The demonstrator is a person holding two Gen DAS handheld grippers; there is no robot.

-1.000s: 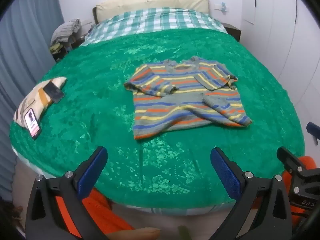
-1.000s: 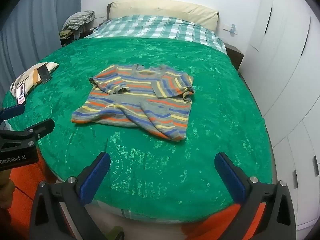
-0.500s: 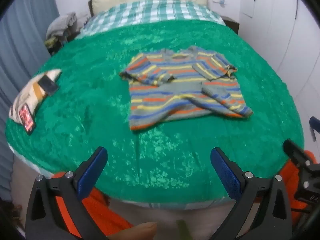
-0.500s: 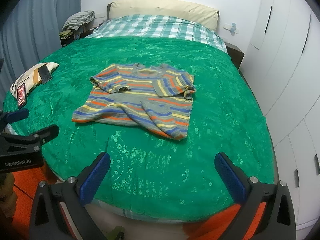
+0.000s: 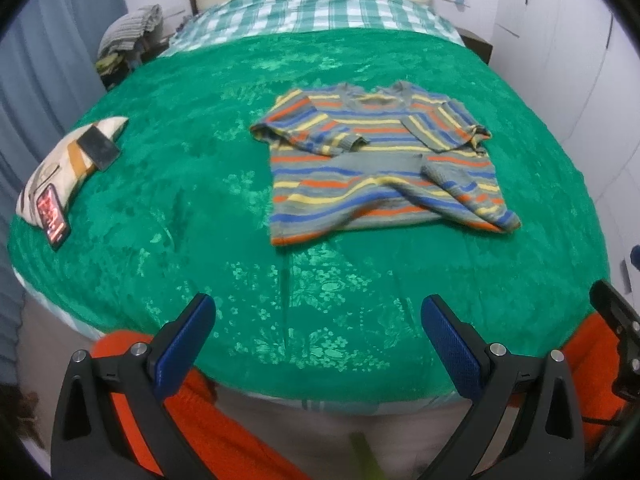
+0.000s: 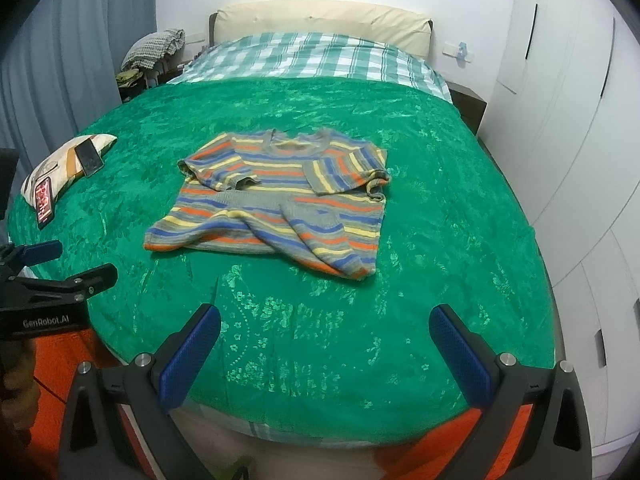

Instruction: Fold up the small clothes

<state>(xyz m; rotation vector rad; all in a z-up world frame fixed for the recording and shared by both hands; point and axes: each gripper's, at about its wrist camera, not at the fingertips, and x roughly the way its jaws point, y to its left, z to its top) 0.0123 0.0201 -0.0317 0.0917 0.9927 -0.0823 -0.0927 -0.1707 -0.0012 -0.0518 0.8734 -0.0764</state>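
Observation:
A small striped sweater [image 5: 380,164] in grey, blue, orange and yellow lies on the green bedspread [image 5: 200,184], both sleeves folded in over its body. It also shows in the right wrist view [image 6: 280,200]. My left gripper [image 5: 316,328] is open and empty, held over the bed's near edge, well short of the sweater. My right gripper [image 6: 324,340] is open and empty, also at the near edge. The left gripper's body also shows in the right wrist view [image 6: 52,284] at the left.
A small pillow [image 5: 60,168] with two phones on it lies at the bed's left edge. A checked sheet [image 5: 312,8] and headboard are at the far end. White wardrobe doors [image 6: 580,120] stand on the right. A pile of clothes [image 6: 154,48] is back left.
The left gripper has tilted and pulled back a little, so the sweater sits higher in its view. The right gripper has barely moved. Both stay open.

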